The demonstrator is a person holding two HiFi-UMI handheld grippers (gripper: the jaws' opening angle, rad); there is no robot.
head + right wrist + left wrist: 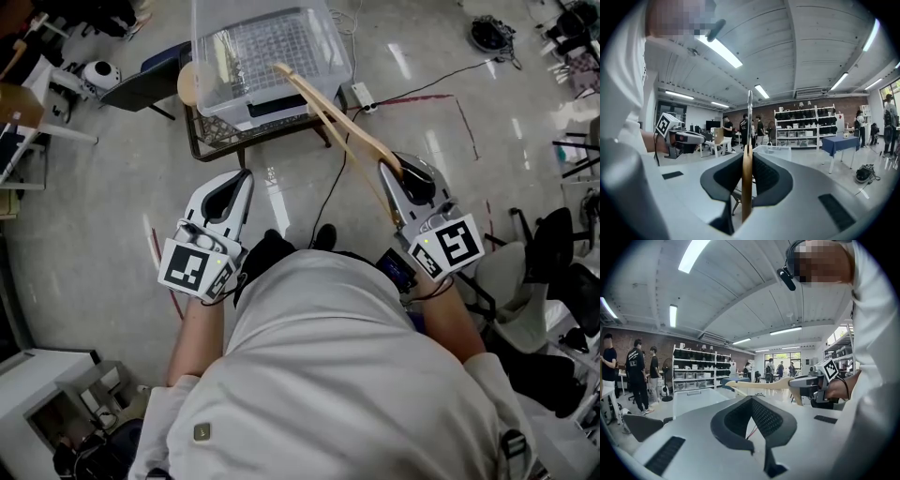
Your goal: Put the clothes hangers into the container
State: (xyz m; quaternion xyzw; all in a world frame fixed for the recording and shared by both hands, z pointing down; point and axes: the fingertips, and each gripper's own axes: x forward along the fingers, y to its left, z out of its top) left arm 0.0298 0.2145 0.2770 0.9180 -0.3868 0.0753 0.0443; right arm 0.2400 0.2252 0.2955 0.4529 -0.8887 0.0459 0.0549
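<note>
A wooden clothes hanger [342,127] slants up and left from my right gripper [388,169], which is shut on its lower end. Its far tip reaches over the front rim of the clear plastic container [328,61] on a low metal-framed stand. In the right gripper view the hanger [747,187] stands edge-on between the dark pads of the right gripper [747,158], with the container [771,151] beyond. My left gripper [245,175] hangs at the left, shut and holding nothing. In the left gripper view the left gripper [753,400] faces the hanger [759,386] and the container [693,397].
A power strip [362,94] and a black cable lie on the floor right of the stand. A dark chair [141,84] stands at the upper left, black seats [553,244] at the right. Several people [635,376] and shelves [701,369] fill the room's far side.
</note>
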